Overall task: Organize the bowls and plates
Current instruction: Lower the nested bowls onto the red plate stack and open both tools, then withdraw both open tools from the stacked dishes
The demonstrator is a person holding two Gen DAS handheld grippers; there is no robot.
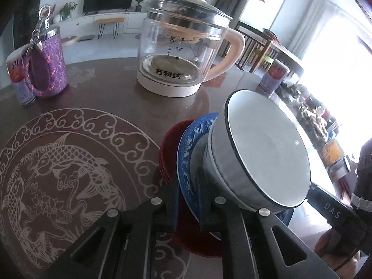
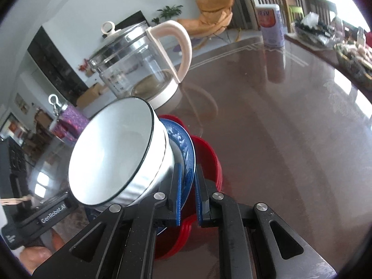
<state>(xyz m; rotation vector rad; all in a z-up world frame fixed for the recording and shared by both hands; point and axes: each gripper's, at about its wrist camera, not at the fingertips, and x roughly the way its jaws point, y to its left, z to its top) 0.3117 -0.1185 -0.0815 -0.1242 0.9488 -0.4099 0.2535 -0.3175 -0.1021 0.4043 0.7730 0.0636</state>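
A stack stands on the brown table: a white bowl with a dark rim (image 1: 262, 148) on a blue patterned plate (image 1: 188, 162), on red plates (image 1: 169, 148). My left gripper (image 1: 188, 200) is shut on the blue plate's rim from one side. In the right wrist view my right gripper (image 2: 188, 186) is shut on the blue plate (image 2: 186, 153) from the opposite side, with the white bowl (image 2: 111, 155) on top and the red plates (image 2: 207, 158) beneath. The stack looks tilted in both views.
A glass kettle (image 1: 181, 46) with a cream base stands behind the stack. A purple tin (image 1: 46, 62) and a can (image 1: 18, 79) stand far left. Another can (image 2: 270, 25) and cluttered trays (image 2: 348, 55) are at the far right. A fish pattern (image 1: 58, 176) marks the table.
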